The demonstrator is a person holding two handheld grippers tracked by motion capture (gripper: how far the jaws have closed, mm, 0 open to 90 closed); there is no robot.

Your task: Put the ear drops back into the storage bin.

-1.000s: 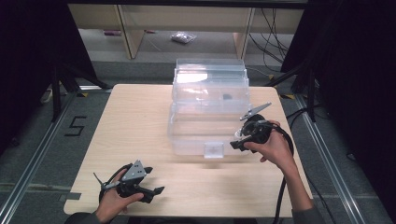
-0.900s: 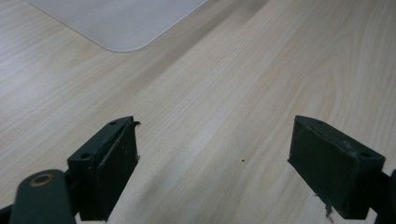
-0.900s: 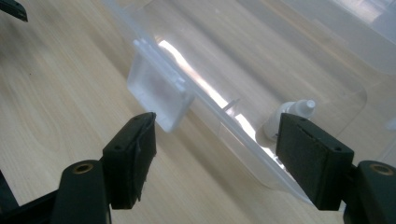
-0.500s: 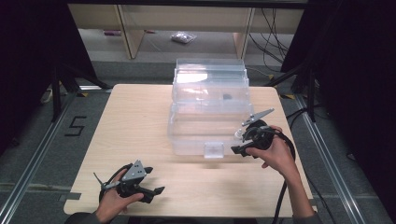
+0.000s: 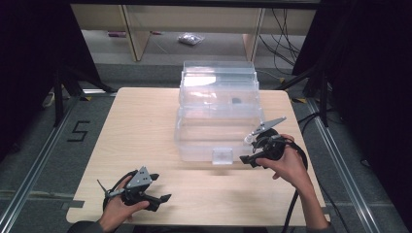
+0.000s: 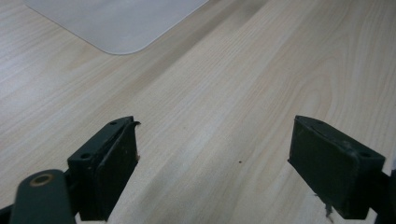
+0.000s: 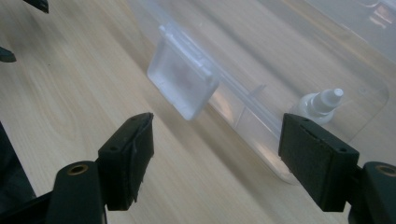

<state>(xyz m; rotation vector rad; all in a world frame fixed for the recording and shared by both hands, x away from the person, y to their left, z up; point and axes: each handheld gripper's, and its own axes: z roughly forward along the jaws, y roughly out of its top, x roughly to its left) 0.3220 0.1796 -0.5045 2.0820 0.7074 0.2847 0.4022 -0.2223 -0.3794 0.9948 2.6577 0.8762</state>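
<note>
Black jaws with screw holes are showing on the right gripper (image 7: 212,163). A grey three-cornered plate is topping the left gripper (image 5: 163,198), and black cables are trailing behind both.

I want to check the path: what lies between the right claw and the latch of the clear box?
Only bare wooden table lies between the open right claw and the latch of the clear box, as the right gripper view shows.

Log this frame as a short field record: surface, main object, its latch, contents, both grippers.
surface: wooden table
main object: clear plastic box, lid on
latch: clear latch tab at the box's near edge, down
contents: small white bottle inside
left gripper: open, nothing between jaws, apart from box
right gripper: open, jaws just opening, aimed near the latch
</note>
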